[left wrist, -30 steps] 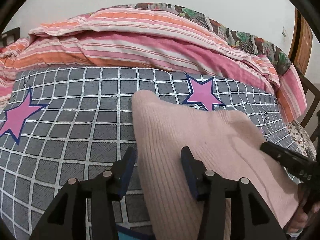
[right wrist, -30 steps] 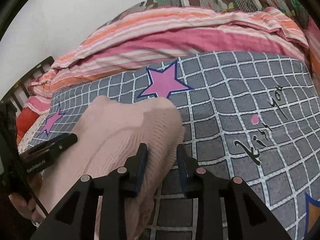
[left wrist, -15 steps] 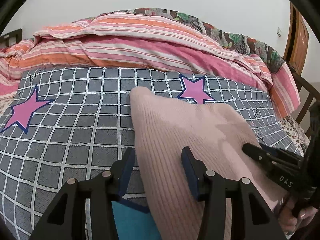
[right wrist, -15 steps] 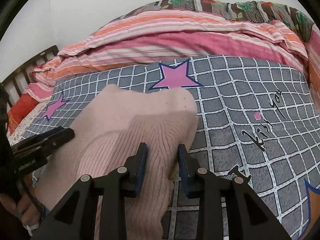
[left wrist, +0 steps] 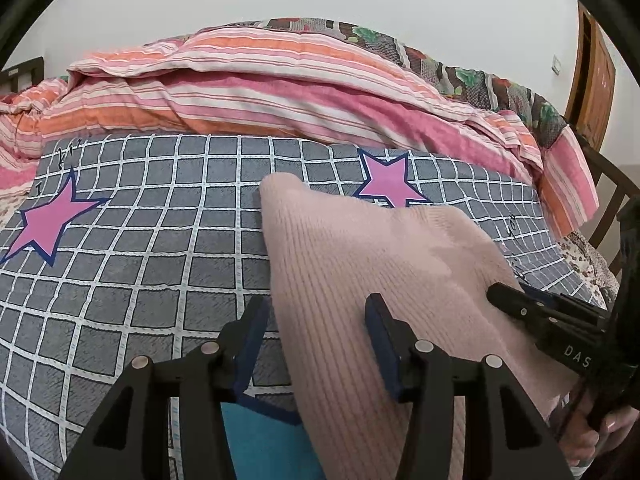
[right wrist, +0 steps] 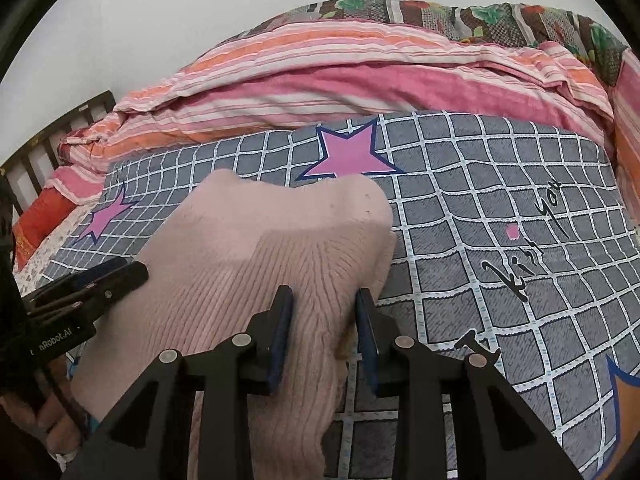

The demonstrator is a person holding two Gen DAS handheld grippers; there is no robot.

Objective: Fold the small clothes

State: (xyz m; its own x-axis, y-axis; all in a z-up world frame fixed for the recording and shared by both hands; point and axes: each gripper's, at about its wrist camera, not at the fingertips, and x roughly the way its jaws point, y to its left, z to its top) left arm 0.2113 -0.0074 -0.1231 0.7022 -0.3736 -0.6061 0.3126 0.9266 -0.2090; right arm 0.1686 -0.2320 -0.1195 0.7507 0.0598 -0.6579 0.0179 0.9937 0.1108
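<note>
A pink ribbed garment is lying at frame centre on the grey checked bedsheet. The left gripper is straddling its left edge, fingers parted, not pressing. The right gripper is pinching a raised fold at the garment's right edge. A striped quilt is lying across the upper frame.

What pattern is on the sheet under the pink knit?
Grey squares in a white grid with pink stars, on the sheet; right wrist view shows it best.
</note>
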